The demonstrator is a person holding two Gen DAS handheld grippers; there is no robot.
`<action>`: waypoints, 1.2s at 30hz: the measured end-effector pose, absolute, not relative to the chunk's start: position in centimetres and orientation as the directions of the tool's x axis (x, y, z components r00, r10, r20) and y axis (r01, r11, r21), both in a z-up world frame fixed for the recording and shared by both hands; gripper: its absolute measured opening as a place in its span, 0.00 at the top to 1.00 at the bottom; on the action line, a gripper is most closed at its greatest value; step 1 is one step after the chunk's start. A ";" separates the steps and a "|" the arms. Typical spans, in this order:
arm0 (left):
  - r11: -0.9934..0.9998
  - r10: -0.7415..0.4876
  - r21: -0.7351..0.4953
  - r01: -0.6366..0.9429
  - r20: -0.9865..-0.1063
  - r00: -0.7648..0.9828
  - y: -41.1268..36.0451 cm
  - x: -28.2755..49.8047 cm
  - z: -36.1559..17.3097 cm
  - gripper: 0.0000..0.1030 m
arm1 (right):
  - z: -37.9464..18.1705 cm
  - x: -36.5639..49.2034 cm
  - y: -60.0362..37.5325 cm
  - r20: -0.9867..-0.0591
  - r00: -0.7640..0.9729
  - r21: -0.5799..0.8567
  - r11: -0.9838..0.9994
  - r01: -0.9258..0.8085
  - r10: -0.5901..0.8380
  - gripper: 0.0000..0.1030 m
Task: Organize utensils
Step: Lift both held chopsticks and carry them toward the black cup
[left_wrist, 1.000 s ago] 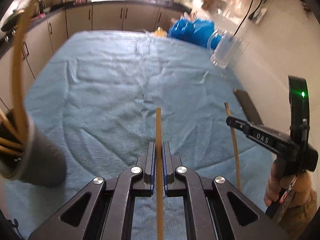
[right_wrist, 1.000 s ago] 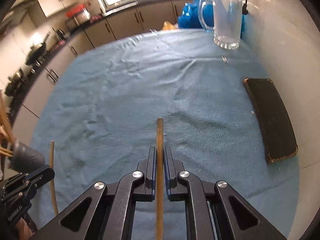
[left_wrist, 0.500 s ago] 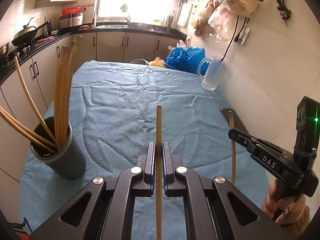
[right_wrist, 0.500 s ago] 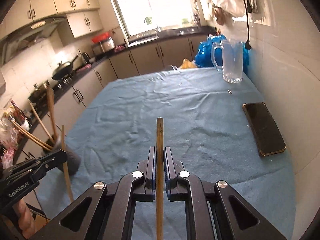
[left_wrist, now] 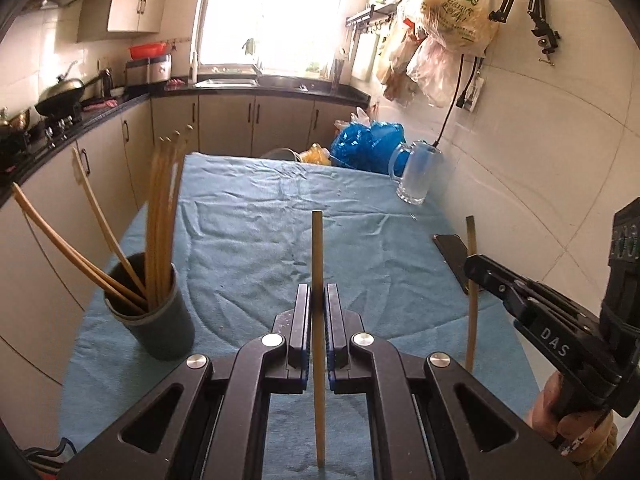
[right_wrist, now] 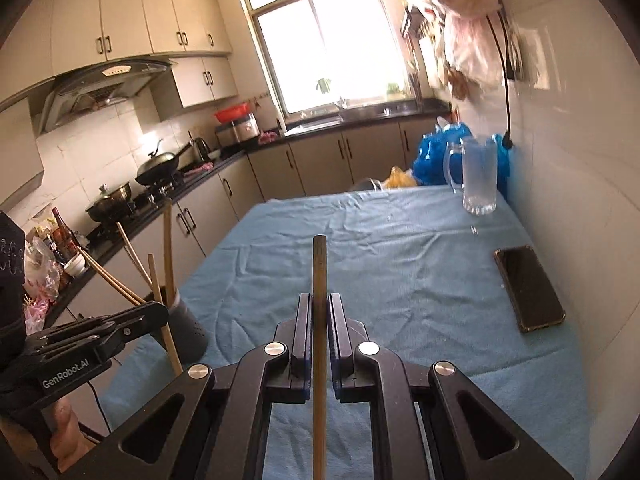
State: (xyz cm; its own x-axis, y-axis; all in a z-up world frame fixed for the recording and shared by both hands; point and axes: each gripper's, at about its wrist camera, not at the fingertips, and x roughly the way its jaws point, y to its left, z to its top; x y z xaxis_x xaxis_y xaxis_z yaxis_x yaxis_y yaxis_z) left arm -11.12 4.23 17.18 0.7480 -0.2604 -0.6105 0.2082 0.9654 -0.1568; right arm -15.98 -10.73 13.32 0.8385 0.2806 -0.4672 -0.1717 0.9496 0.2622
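In the left wrist view, our left gripper was clamped on a thin, pale wooden chopstick, light, stiff and smooth, gripped mid-shaft above the blue cloth-covered table, near the dark round holder. In the right wrist view, our right gripper pinched a darker wooden chopstick likewise.

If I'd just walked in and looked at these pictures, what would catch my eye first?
Probably the two black tongs, left and right, each clamped on a single wooden chopstick held above the blue cloth. Next, the dark holder bristling with chopsticks at the cloth's left edge, then the glass mug and phone by the right wall.
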 end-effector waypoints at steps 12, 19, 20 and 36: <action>0.989 -0.143 -0.054 0.138 -0.572 0.808 4.5 -13.0 18.4 0.94 | 14.5 -17.8 -10.9 -0.404 0.868 0.277 0.943 -0.185 0.289 0.92; 0.990 -0.140 -0.059 0.129 -0.567 0.812 4.9 -13.5 18.6 0.94 | 15.0 -18.7 -11.1 -0.372 0.881 0.293 0.938 -0.185 0.291 0.92; 0.990 -0.139 -0.061 0.128 -0.566 0.812 4.9 -13.6 18.7 0.94 | 15.1 -18.7 -11.1 -0.366 0.884 0.296 0.937 -0.187 0.292 0.92; 0.990 -0.140 -0.077 0.118 -0.563 0.814 5.7 -13.4 19.1 0.94 | 15.7 -18.1 -10.5 -0.349 0.888 0.311 0.931 -0.192 0.300 0.92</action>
State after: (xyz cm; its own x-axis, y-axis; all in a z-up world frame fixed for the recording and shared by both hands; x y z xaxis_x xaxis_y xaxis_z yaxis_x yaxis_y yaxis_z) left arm -13.42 5.68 19.08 0.8142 -0.1404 -0.5634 0.1176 0.9901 -0.0768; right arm -18.11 -10.54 15.68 0.8879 0.3001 -0.3486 -0.1923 0.9307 0.3113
